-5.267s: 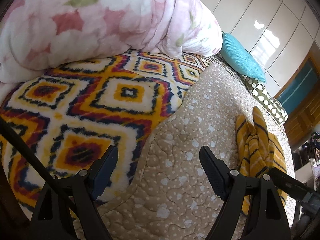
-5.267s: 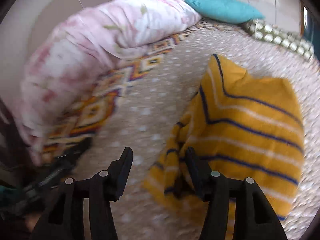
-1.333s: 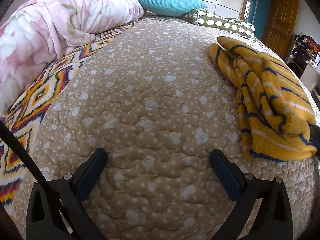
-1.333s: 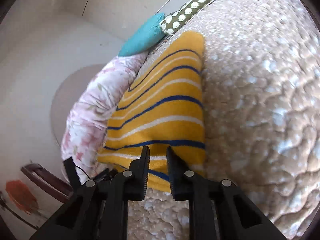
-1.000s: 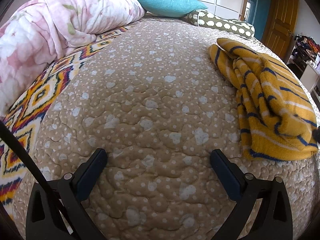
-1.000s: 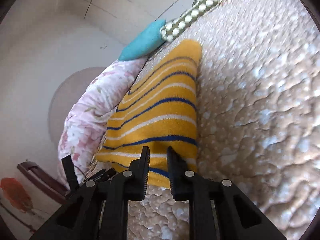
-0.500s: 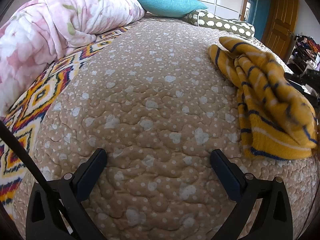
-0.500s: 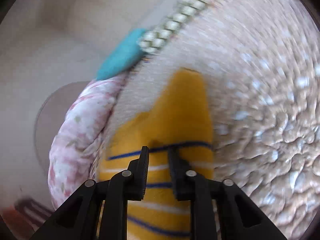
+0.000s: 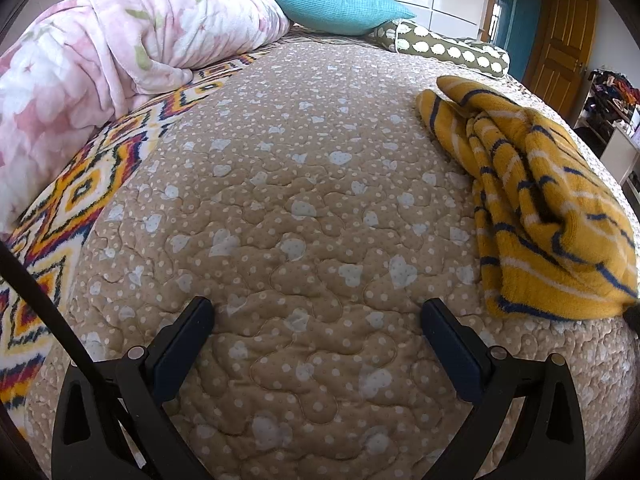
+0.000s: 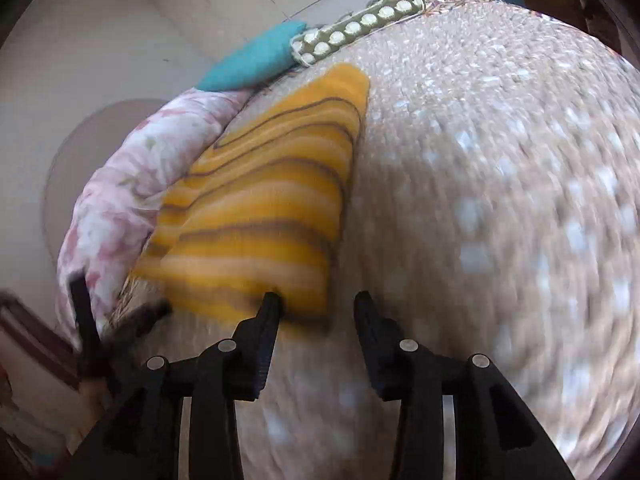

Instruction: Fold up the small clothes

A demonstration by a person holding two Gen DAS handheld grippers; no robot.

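Surface: tan quilted bedspread (image 9: 304, 208) with pale hearts and dots is seen across a bed, filling most of both views.
Background: white cupboard doors and a wooden door (image 9: 560, 28) are seen beyond the bed at 1 o'clock in the left wrist view.
Bedding: pink floral duvet (image 9: 120, 48) is bunched at 10 o'clock; a patterned orange, white and navy blanket (image 9: 76, 200) is laid beside it at 9 o'clock.
Pillows: teal pillow (image 9: 336, 10) is set at 12 o'clock, with a green spotted cushion (image 9: 444, 46) just beside it.
Task garment: yellow striped garment (image 9: 552, 216) is lain in a loose, partly folded heap on the bedspread at 3 o'clock in the left wrist view.
Left gripper (image 9: 318, 328): jaws are held wide over bare bedspread, with nothing between them, well apart from the garment.
Right gripper (image 10: 318, 304): jaws have just been opening and are parted to a moderate gap; the garment's near corner is seen at the gap, though the picture is blurred and no pad is seen pressing on it.
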